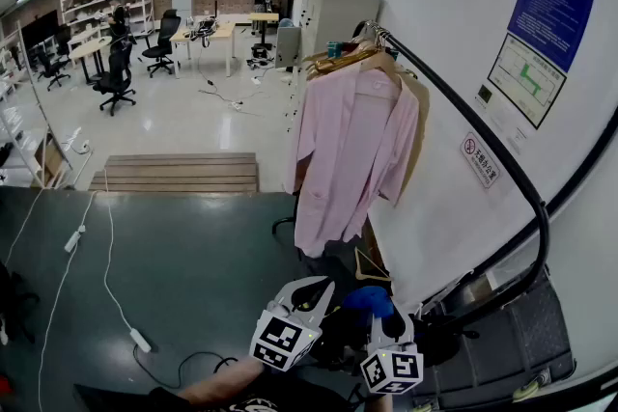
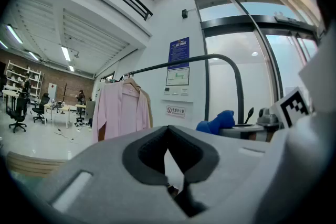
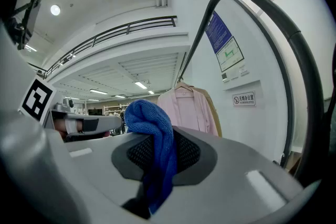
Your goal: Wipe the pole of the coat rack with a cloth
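1. Beside the black curved metal coat-rack pole [image 1: 454, 103], right gripper [image 3: 157, 139] is pinching a bunched blue fuzzy cloth [image 3: 149, 120], seemingly not touching the pole.
2. Jaws of left gripper [image 2: 167, 136] are pressing together, holding nothing.

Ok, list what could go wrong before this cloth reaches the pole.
1. The right gripper pinches only a narrow fold of the blue cloth. Dragging it along the pole could pull it free.
2. The pink shirt hangs from the same pole, so wiping toward it may knock its hanger off.
3. The cloth bunches above the jaws, so on the pole's curved bend bare gripper plastic might scrape the pole instead.
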Motion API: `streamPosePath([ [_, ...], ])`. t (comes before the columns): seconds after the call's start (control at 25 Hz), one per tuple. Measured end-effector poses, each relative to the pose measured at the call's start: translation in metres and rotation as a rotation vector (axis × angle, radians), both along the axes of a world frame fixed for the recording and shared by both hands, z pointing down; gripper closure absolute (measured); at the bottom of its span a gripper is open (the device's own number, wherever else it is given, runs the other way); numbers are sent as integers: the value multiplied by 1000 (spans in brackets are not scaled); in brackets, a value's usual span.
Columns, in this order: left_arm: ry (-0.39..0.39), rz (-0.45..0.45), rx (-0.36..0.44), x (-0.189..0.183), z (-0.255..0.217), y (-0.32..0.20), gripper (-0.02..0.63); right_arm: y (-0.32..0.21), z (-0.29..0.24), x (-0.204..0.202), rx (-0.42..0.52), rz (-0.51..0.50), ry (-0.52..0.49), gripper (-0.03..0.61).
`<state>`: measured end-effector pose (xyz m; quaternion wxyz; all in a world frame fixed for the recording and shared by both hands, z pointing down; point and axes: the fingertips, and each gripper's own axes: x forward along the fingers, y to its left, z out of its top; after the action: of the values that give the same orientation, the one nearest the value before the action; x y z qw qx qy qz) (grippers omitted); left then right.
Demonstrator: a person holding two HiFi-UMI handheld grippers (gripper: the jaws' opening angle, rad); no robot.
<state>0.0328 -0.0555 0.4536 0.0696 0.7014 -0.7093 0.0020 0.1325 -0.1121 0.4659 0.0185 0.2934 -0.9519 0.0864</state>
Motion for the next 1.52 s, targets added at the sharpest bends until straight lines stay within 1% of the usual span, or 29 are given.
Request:
streamPosePath([
  [0.52, 12, 13, 6, -3, -1, 4, 609, -1, 2, 3, -11, 39, -12, 512],
  [0.6, 12, 25, 10, -4, -3, 3, 609, -4, -3, 1, 4, 40, -16, 512],
  [0.68, 6, 44, 20, -4, -8, -1, 609, -11, -14, -2, 40, 40, -13, 512],
  [0.76, -9, 66, 36, -2, -17, -7, 609, -25, -36, 0, 88, 59, -15, 512],
  [0.88, -35, 94, 71, -1, -36, -16, 609, -61, -92, 15, 156, 149, -51, 512],
  [1.04, -44, 119, 106, -3, -54, -18, 609, -107, -190, 43, 251, 310, -167, 512],
  [1.12, -34, 127, 107, -3, -54, -16, 609, -123, -232, 53, 280, 379, -226, 512],
  [1.2, -24, 135, 102, -3, -51, -14, 609, -136, -261, 61, 290, 441, -273, 511],
  [1.28, -14, 141, 98, -5, -47, -10, 610, -145, -277, 62, 281, 481, -301, 511],
  [1.52, 9, 128, 102, -20, -45, 7, 609, -160, -287, 33, 251, 503, -300, 512],
])
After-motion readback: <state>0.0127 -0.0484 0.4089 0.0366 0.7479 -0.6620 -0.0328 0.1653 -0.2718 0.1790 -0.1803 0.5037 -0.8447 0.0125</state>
